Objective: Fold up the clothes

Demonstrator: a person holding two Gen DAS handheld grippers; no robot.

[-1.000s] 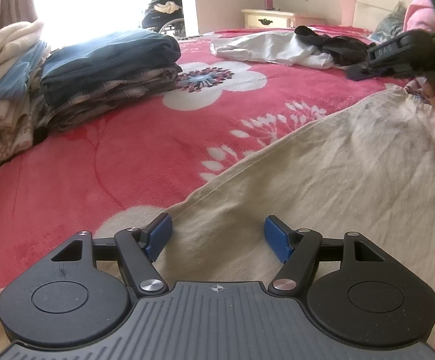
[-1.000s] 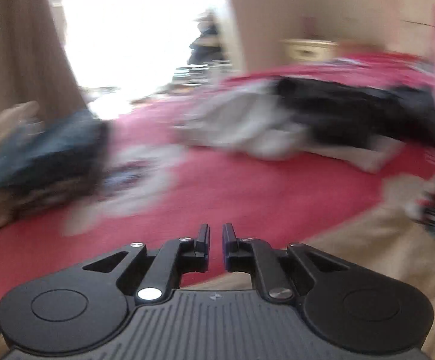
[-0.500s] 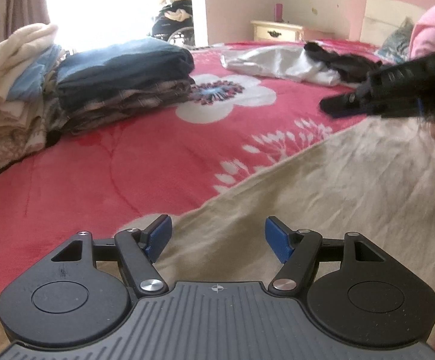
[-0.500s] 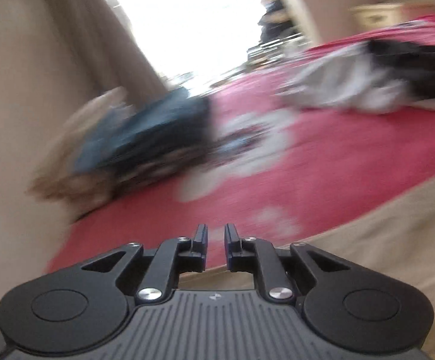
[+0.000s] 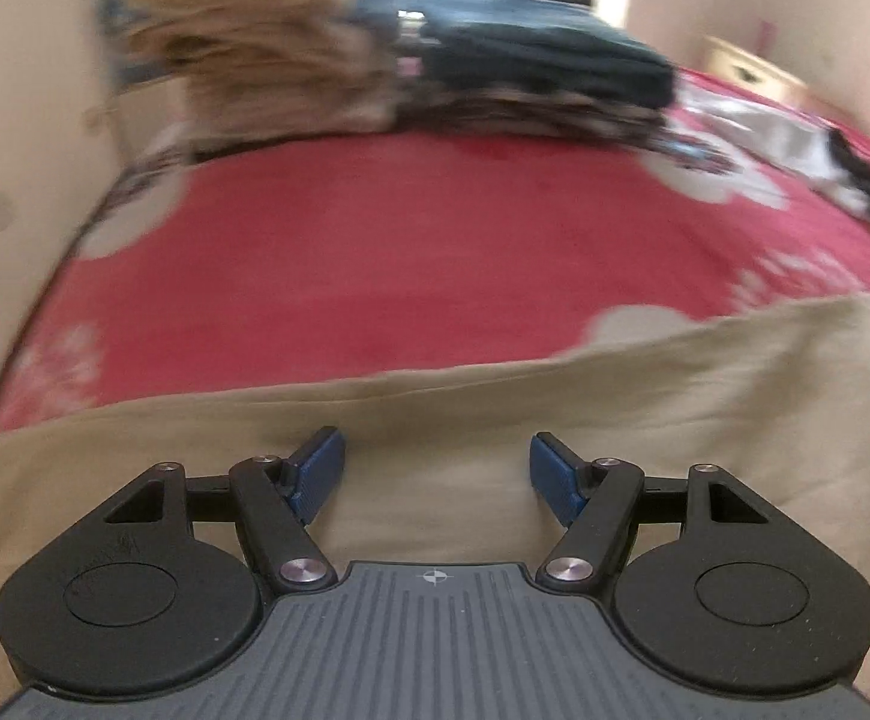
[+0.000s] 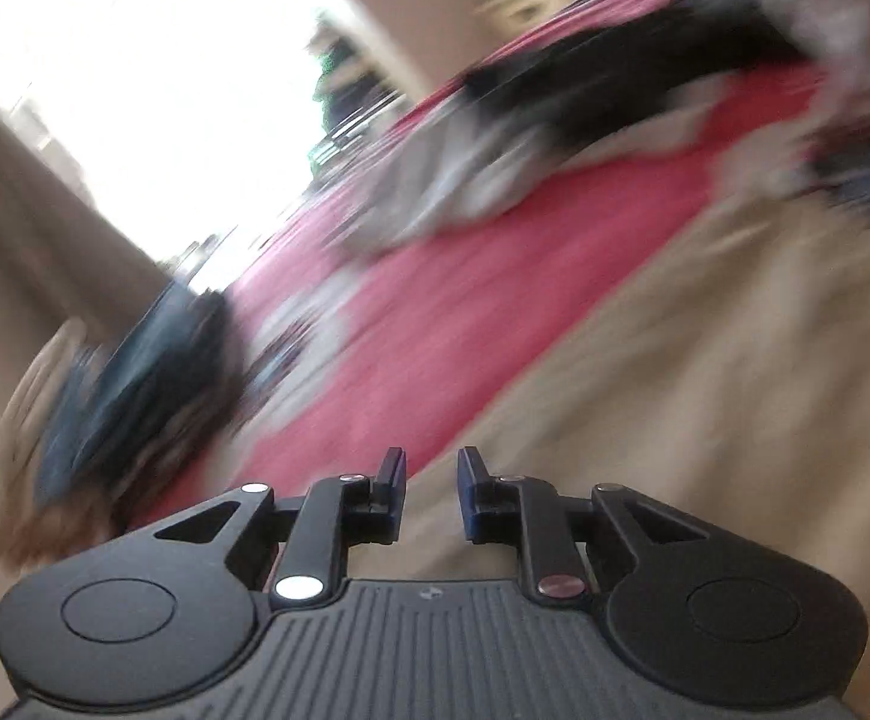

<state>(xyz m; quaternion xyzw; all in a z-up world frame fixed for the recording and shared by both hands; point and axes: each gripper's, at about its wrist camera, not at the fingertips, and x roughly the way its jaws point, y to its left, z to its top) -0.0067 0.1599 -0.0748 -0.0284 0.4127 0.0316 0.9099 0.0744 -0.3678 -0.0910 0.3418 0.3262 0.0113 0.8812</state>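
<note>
Where the red floral bedspread (image 5: 375,252) meets it, a wrinkled beige woven garment (image 5: 705,396) lies flat on the bed, its straight edge just ahead of the left hand-held gripper (image 5: 438,471), whose blue-padded fingers (image 5: 315,471) are spread wide above the cloth, holding nothing. Beyond that edge sit folded stacks, tan knits (image 5: 267,54) beside dark blue fabric (image 5: 537,54). Over the same garment, the right hand-held gripper (image 6: 431,492) shows a narrow empty gap; its view is blurred.

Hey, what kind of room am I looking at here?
Most likely a bedroom at home. A red floral bedspread covers a bed, stacks of folded clothes sit at its far side, a small wooden nightstand stands by the wall, and a beige garment lies spread out.
</note>
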